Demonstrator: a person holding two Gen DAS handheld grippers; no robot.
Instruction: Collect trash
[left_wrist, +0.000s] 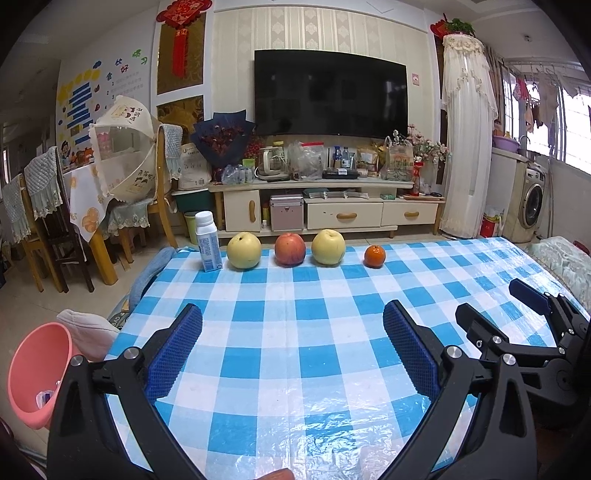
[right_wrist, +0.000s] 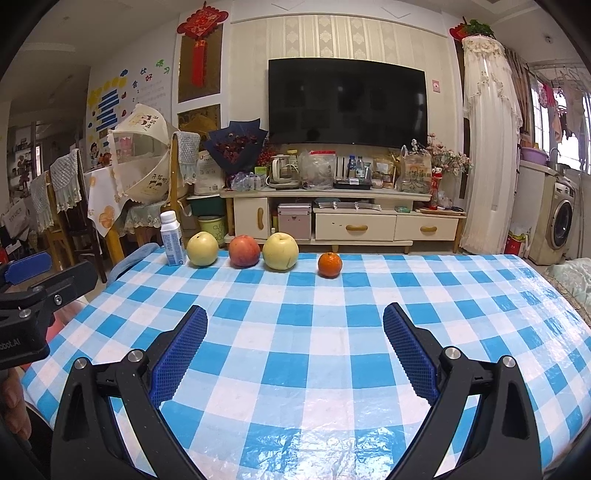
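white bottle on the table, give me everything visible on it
The white bottle is small and plastic-looking, with a wide white cap, squarish shoulders and a light blue printed label too blurred to read. It stands upright and capped at the far left end of the fruit row on the checked tablecloth, just beside a yellow pear. Neither pair of tongs touches it.

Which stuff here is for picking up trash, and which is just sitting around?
For the job:
bottle
pink bin
left hand-held gripper, open
right hand-held gripper, open

Just lying about:
two pears
apple
orange
TV
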